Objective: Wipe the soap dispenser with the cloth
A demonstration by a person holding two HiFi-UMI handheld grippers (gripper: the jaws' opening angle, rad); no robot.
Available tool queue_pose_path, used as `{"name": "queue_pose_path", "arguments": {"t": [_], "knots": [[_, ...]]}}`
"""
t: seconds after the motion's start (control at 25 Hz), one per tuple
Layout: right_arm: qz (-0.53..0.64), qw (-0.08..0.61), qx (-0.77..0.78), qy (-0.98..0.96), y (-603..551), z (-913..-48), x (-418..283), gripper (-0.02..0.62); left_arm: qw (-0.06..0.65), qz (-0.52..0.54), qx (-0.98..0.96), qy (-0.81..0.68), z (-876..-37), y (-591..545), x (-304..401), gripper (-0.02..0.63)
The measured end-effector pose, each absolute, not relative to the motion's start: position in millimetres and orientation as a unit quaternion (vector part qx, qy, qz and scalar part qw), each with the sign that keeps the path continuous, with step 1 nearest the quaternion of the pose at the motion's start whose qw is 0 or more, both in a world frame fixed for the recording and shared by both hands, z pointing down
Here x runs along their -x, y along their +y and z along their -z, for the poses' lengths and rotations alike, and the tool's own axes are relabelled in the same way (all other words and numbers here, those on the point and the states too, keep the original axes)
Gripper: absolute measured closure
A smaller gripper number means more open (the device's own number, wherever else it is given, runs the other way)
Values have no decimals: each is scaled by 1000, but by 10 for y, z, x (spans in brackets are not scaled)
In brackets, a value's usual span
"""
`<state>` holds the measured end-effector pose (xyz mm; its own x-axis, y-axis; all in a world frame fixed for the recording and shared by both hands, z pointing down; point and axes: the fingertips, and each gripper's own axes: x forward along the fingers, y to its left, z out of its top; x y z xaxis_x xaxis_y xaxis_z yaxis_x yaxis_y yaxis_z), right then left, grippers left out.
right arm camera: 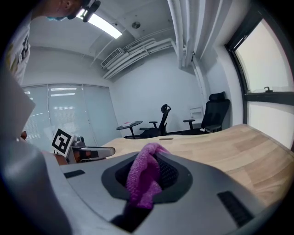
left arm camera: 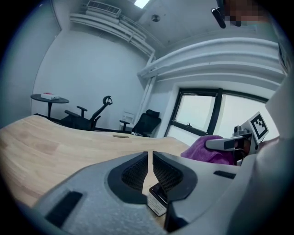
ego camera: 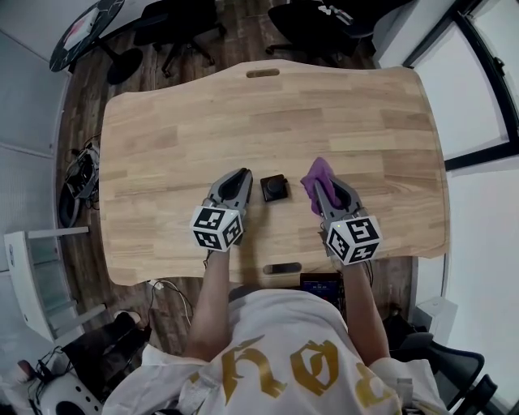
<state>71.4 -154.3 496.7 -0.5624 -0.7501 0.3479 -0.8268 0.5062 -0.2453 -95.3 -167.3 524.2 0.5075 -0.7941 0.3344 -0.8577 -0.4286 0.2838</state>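
Observation:
The soap dispenser (ego camera: 274, 187) is a small black thing seen from above on the wooden table (ego camera: 268, 121), between my two grippers. My left gripper (ego camera: 242, 173) hangs just left of it, shut and with nothing in it. In the left gripper view the jaws (left arm camera: 150, 154) meet, and a black thing with a white label (left arm camera: 157, 198) shows under them. My right gripper (ego camera: 319, 191) is just right of the dispenser and shut on a purple cloth (ego camera: 318, 173). The cloth (right arm camera: 144, 179) bunches between its pads and sticks out past the tips.
Black office chairs (ego camera: 182, 24) and a small round table (ego camera: 85, 32) stand beyond the far edge. The tabletop has a cable slot (ego camera: 263, 73) at the back and a dark slot (ego camera: 282, 268) at the front edge. Windows (ego camera: 486, 97) line the right side.

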Motion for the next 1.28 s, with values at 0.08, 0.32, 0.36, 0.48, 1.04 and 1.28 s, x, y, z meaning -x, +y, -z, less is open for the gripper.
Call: {"name": "queue_pose_path", "arguments": {"t": [0.08, 0.32, 0.36, 0.48, 1.04, 1.28], "knots": [[-200, 102, -456, -861, -1557, -5024, -712, 548, 209, -84, -841, -491, -5313, -1667, 961, 597], [-209, 120, -451, -859, -1603, -5204, -675, 548, 214, -118, -848, -470, -5550, -1583, 936, 593], [-210, 124, -449, -860, -1617, -5238, -670, 548, 213, -124, -849, -468, -5595, -1569, 929, 589], [-217, 131, -441, -861, -1628, -5342, -665, 548, 207, -144, -847, -467, -5711, -1513, 918, 588], [-249, 147, -443, -848, -1725, -5606, -798, 548, 224, -144, -893, -362, -6005, -1381, 711, 419], [-258, 157, -432, -850, -1664, -5701, -730, 548, 203, -166, -915, -308, -6072, -1316, 620, 319]]}}
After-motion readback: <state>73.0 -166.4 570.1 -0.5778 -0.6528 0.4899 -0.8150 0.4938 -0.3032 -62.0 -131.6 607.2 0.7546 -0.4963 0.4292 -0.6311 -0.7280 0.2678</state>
